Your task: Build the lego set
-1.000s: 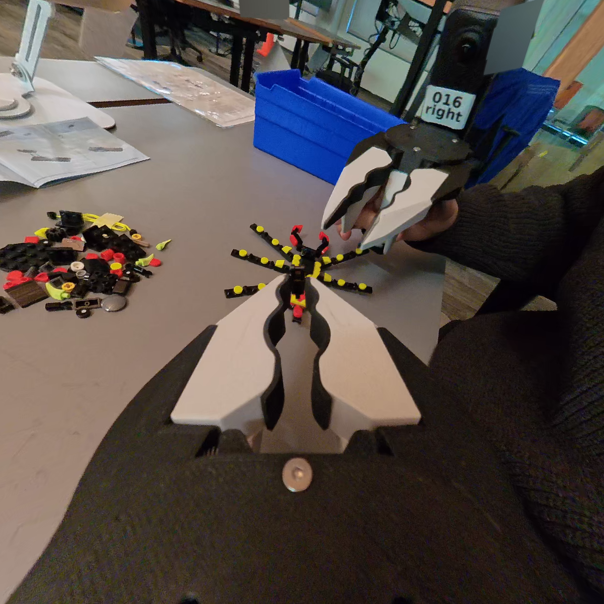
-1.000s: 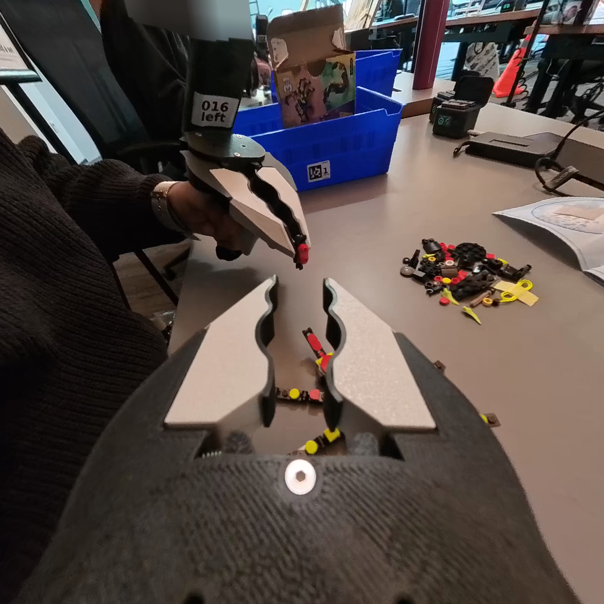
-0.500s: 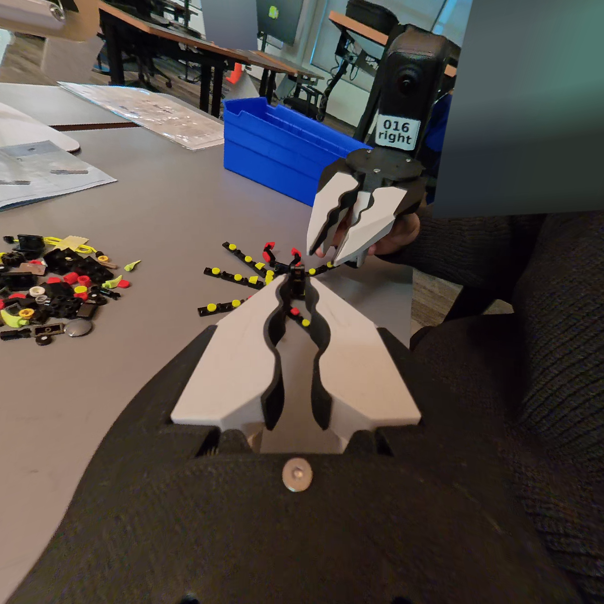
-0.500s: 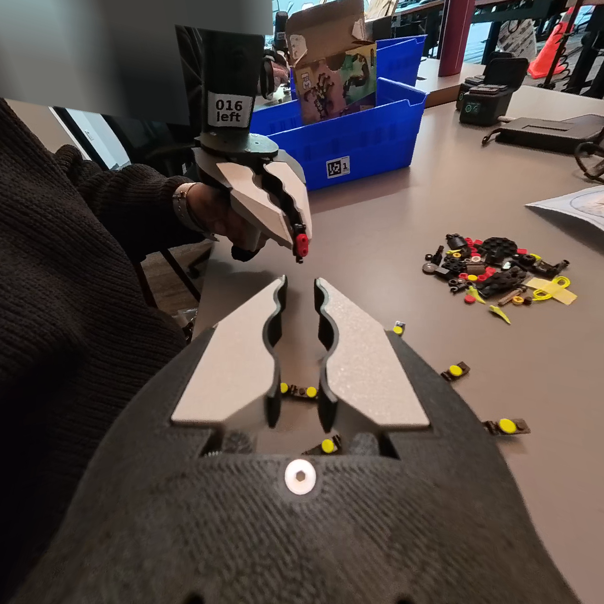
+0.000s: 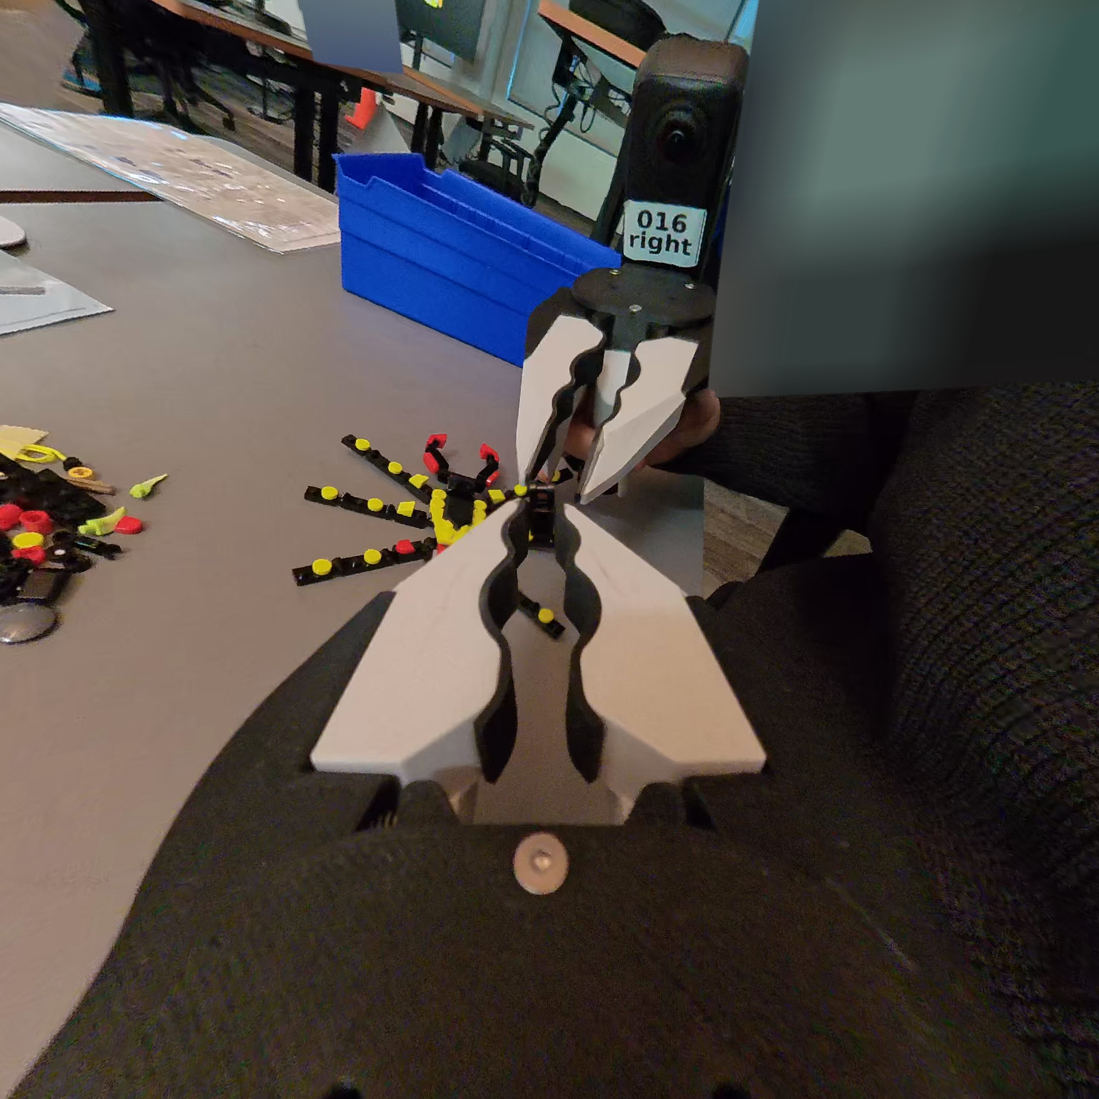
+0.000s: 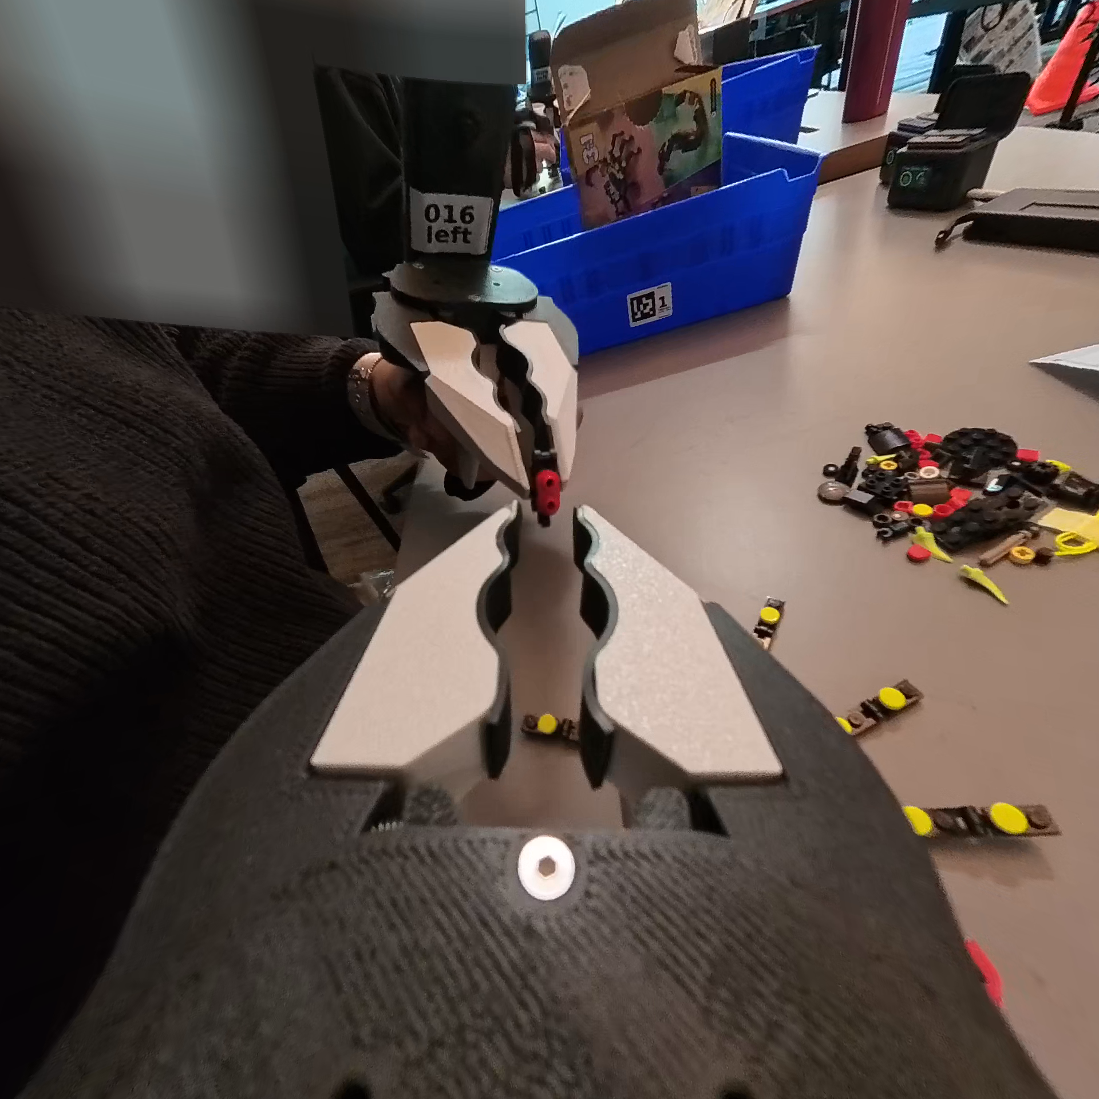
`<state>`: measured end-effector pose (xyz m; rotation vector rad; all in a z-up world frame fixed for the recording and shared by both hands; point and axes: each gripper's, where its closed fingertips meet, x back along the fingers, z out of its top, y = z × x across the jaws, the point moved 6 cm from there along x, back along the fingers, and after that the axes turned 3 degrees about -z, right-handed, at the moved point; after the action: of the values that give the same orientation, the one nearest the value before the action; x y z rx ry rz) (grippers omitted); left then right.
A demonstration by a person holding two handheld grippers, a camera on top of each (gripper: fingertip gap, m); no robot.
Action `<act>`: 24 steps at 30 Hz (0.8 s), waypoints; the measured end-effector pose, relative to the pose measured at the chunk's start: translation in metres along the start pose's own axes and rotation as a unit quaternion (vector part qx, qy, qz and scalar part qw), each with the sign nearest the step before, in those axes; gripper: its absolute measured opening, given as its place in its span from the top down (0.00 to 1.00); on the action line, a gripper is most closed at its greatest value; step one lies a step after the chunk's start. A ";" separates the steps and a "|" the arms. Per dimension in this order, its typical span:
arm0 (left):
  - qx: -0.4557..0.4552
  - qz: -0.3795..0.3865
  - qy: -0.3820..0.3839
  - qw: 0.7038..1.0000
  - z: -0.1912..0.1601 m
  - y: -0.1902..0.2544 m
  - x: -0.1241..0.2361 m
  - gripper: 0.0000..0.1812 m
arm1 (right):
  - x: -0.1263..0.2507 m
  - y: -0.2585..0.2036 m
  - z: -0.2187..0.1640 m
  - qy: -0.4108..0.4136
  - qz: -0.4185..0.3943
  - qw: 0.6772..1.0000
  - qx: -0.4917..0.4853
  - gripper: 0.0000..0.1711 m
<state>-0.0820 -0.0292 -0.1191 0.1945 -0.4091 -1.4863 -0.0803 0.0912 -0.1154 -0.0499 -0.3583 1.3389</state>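
Note:
My left gripper [image 5: 540, 510] is shut on a small black and red brick piece [image 5: 541, 523] and holds it above the table. The piece also shows in the right wrist view [image 6: 546, 490], at the tip of the left gripper [image 6: 544, 476]. My right gripper [image 6: 545, 512] is open, with its fingertips on either side of that piece and just short of it. In the left wrist view the right gripper [image 5: 553, 489] points down at the piece. A black spider model [image 5: 452, 511] with yellow-studded legs lies flat on the grey table, just beyond both grippers.
A pile of loose black, red and yellow bricks [image 6: 963, 493] lies on the table; it also shows in the left wrist view [image 5: 41, 535]. A blue bin [image 6: 654, 261] holds a cardboard box [image 6: 642, 137]. Printed sheets [image 5: 178, 172] lie farther back. A person's dark sleeves flank both grippers. My left and right fingertips are right by each other.
The two grippers have closed in on each other. The left gripper has kept the piece, and the right gripper's open tips now bracket it instead of hovering over the spider's legs.

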 end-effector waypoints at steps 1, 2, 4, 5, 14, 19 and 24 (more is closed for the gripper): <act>-0.001 -0.003 -0.002 1.000 -0.001 0.001 -0.001 0.97 | 0.000 0.000 0.000 0.000 0.002 1.000 -0.001 0.90; -0.002 -0.006 -0.003 1.000 -0.001 0.002 -0.002 0.97 | -0.001 -0.001 0.000 -0.001 0.004 1.000 -0.002 0.90; 0.000 -0.013 0.000 1.000 0.000 0.004 -0.003 0.97 | -0.002 -0.002 -0.001 -0.005 0.007 1.000 -0.001 0.90; 0.002 -0.017 0.002 1.000 0.000 0.005 -0.003 0.97 | -0.002 -0.002 -0.002 -0.007 0.009 1.000 -0.001 0.90; 0.011 -0.033 0.002 0.999 0.000 0.009 -0.004 0.97 | -0.004 -0.007 -0.003 -0.008 0.033 0.999 -0.011 0.96; 0.013 -0.039 -0.001 0.999 0.000 0.010 -0.004 0.97 | -0.003 -0.007 -0.003 -0.009 0.049 0.998 -0.039 0.96; 0.053 -0.050 0.021 0.997 0.008 0.009 -0.002 0.97 | -0.001 -0.005 0.005 0.023 0.068 0.992 -0.105 0.96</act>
<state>-0.0764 -0.0259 -0.1087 0.3336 -0.4493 -1.5574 -0.0775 0.0880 -0.1103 -0.2852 -0.4620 1.4276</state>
